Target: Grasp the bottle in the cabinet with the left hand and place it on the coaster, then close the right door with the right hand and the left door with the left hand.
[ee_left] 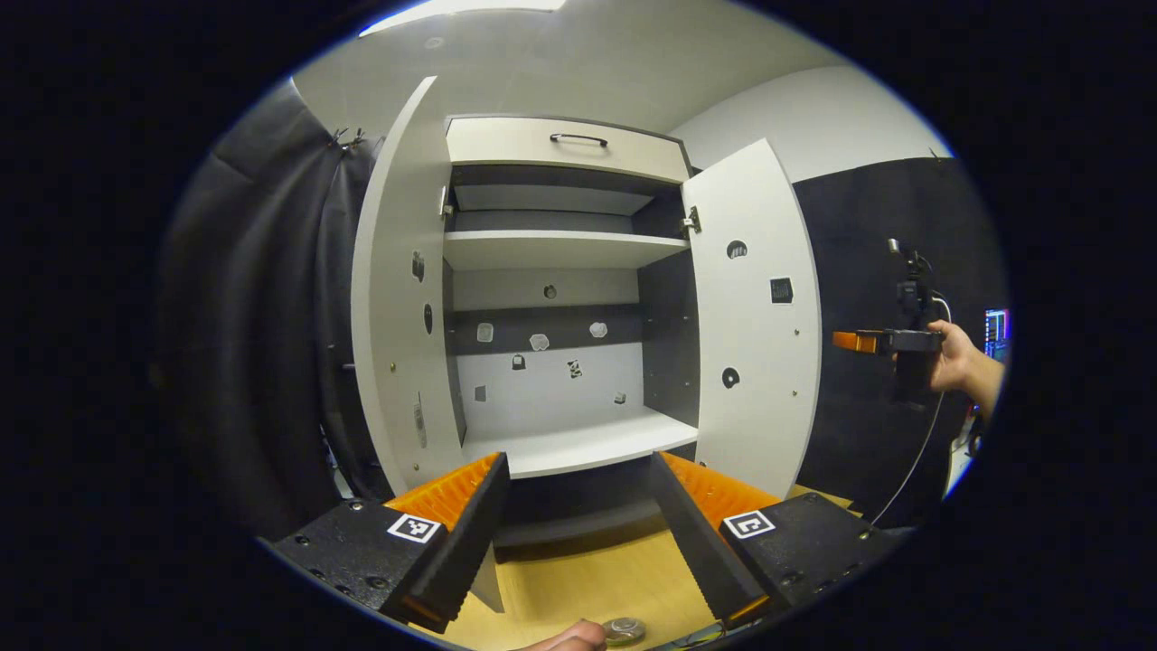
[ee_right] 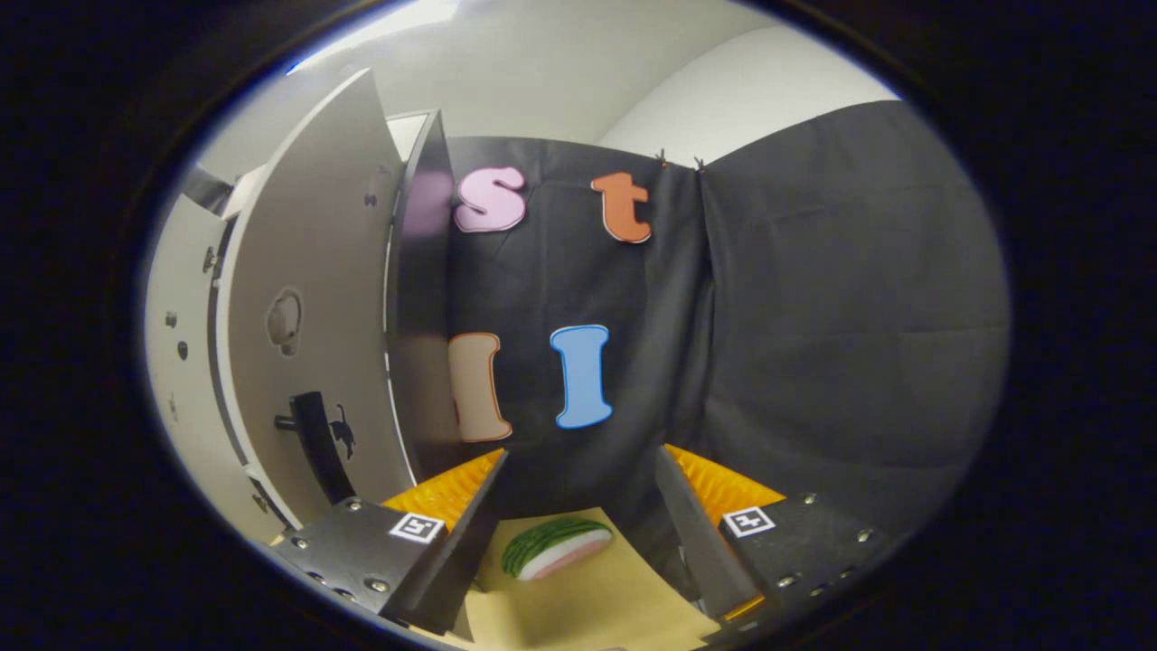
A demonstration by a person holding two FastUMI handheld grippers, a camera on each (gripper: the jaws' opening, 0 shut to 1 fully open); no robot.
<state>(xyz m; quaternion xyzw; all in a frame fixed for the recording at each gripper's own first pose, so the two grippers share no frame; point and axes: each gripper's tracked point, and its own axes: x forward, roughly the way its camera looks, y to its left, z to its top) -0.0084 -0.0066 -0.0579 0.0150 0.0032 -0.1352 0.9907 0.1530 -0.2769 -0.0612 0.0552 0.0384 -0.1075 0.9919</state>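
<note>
Facing open cabinet (ee_left: 560, 298) at frame centre, left claw (ee_left: 578, 506) gapes empty; right claw (ee_right: 578, 515) spread too. Bottle unseen on shelves; door-closing likely next.

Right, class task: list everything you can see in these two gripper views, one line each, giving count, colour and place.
cabinet: one, white with dark grey inside, straight ahead, shelves bare
left door: one, white, swung open
right door: one, white, swung open
drawer: one, white with black handle, top of cabinet
door handle: one, black, on the right door's outer face
watermelon slice: one, green, white and pink, on the table
table: one, light wood, below the cabinet
small round thing: one, silvery, table's near edge; too cut off to name
left gripper: open, facing the cabinet
right gripper: open, beside the right door
hand: one, holding the right gripper
</note>
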